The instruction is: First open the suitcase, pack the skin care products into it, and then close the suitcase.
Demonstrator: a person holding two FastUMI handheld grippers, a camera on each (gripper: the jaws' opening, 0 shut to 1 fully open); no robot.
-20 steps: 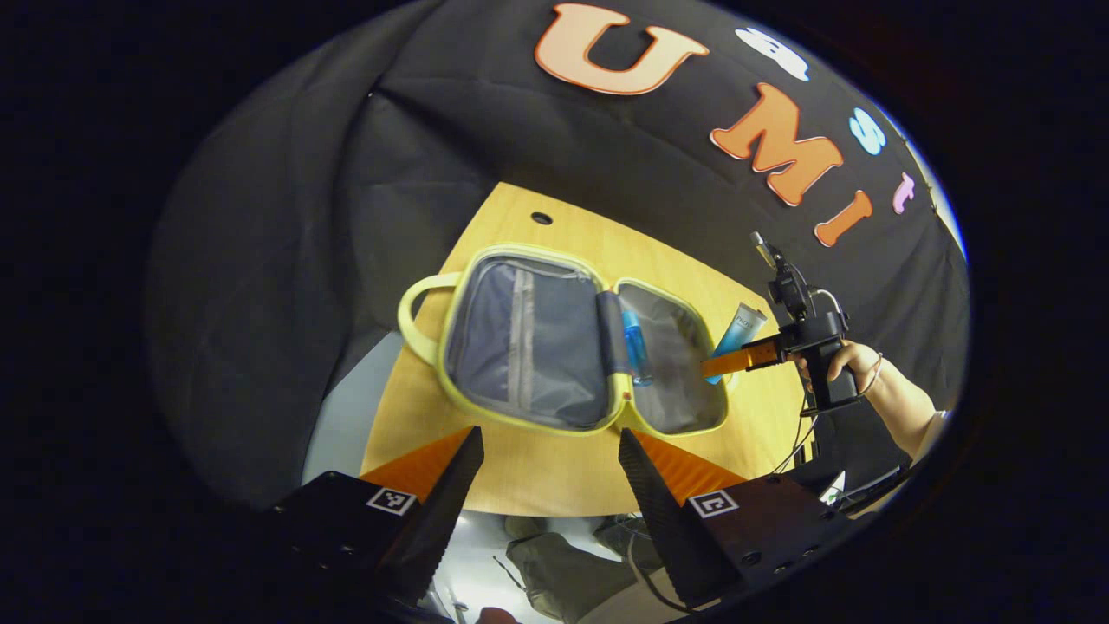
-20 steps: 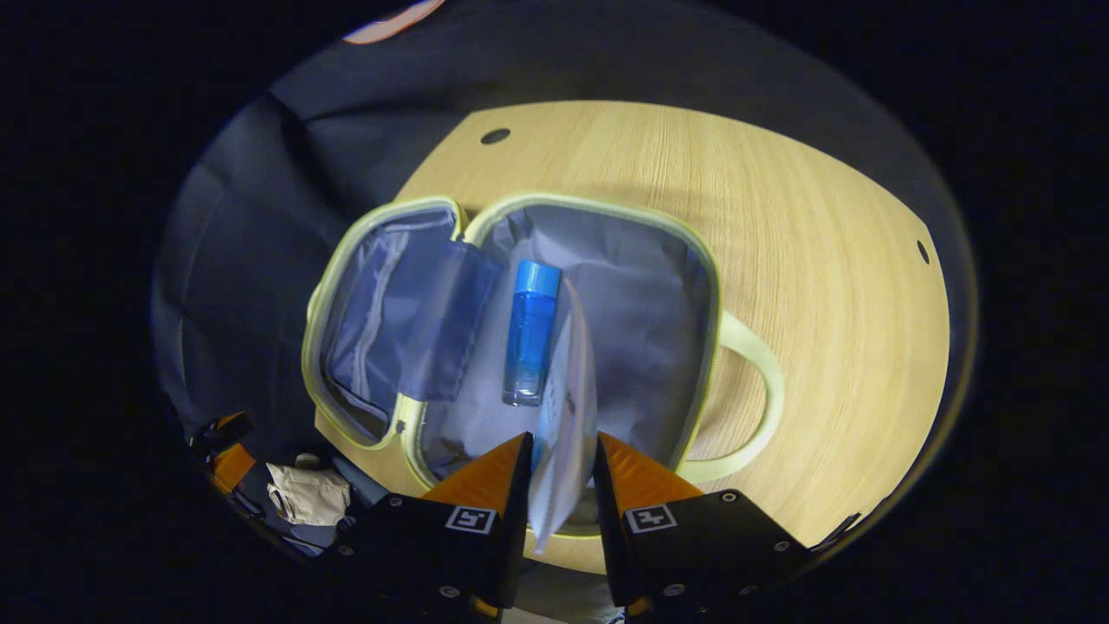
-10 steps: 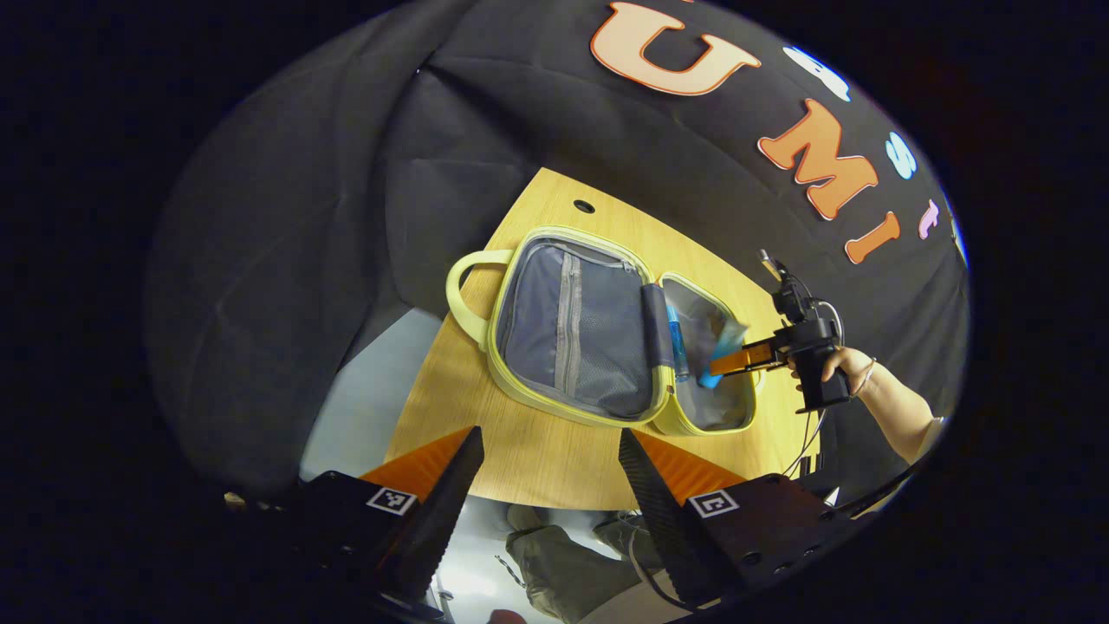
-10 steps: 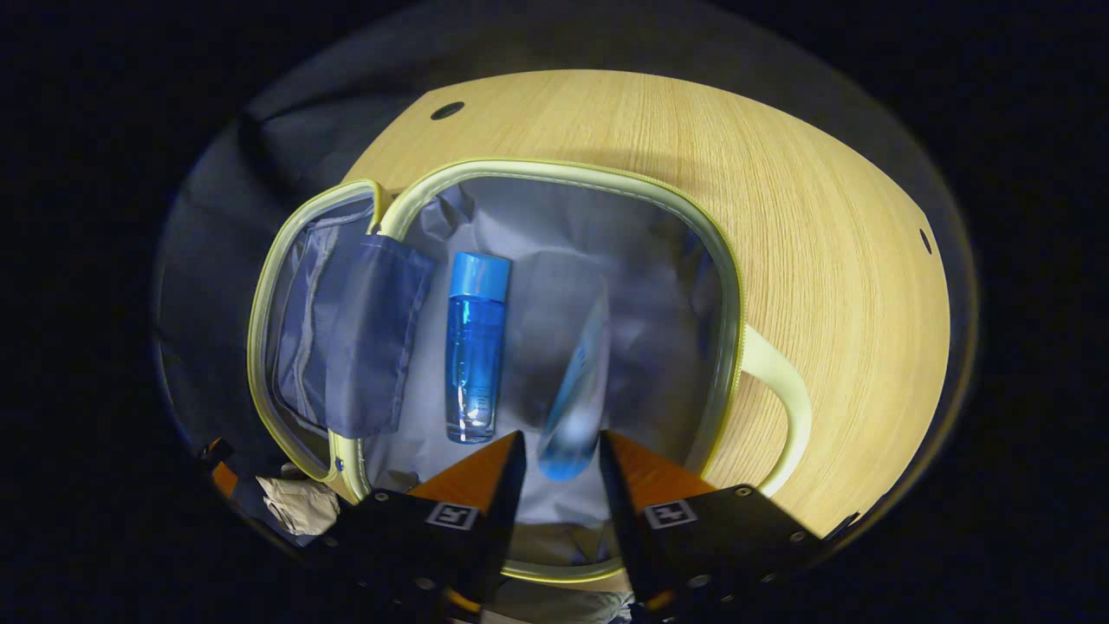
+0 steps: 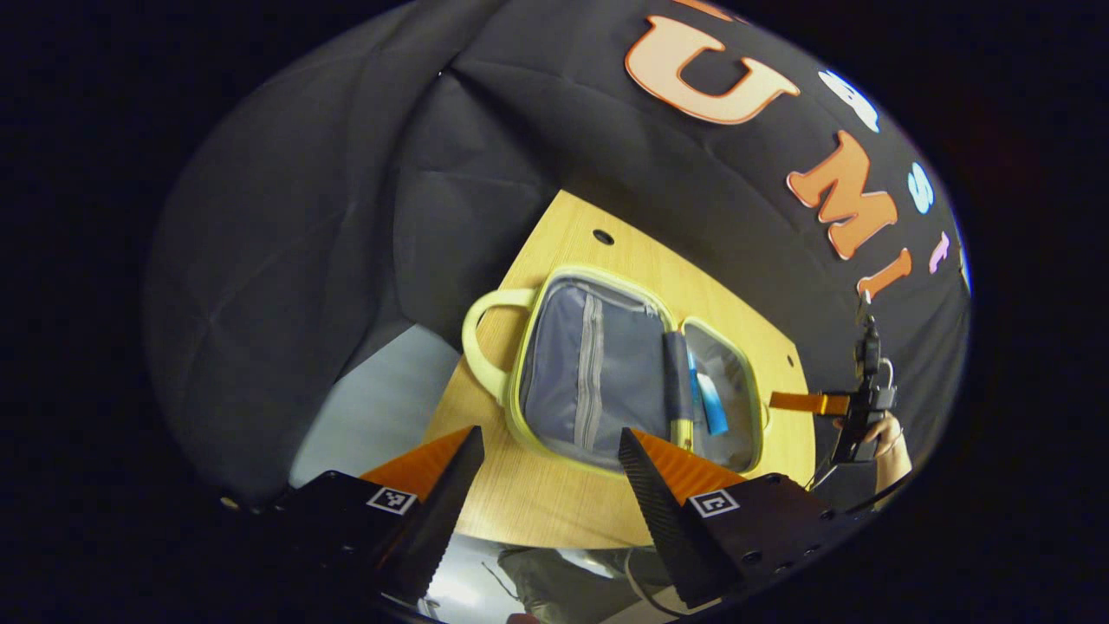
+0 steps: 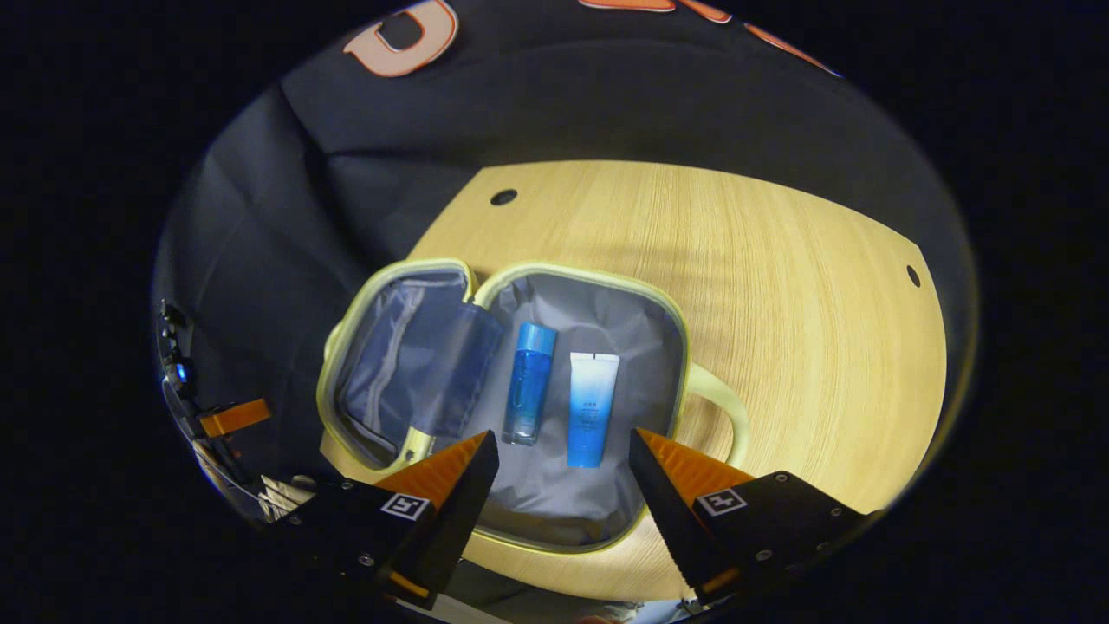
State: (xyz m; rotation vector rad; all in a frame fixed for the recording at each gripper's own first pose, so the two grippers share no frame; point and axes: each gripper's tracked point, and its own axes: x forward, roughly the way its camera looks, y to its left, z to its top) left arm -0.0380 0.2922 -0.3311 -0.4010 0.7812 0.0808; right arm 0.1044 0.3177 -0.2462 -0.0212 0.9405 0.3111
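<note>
The support surface is a light wood-grain table point(image 6: 780, 286) with a curved far edge and small round holes, one at 12 o'clock of the suitcase point(image 6: 503, 197) and one near the 3 o'clock edge point(image 6: 912, 276) in the right gripper view. Directly on it lies one item: a yellow-trimmed suitcase point(image 6: 684, 347), opened flat with both grey-lined halves facing up. One loop handle point(image 6: 732, 416) rests on the tabletop at 3 o'clock of the case.

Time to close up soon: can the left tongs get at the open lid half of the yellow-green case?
Probably yes: the left tongs hang open before the grey-lined lid half, with bare wooden table between.
</note>
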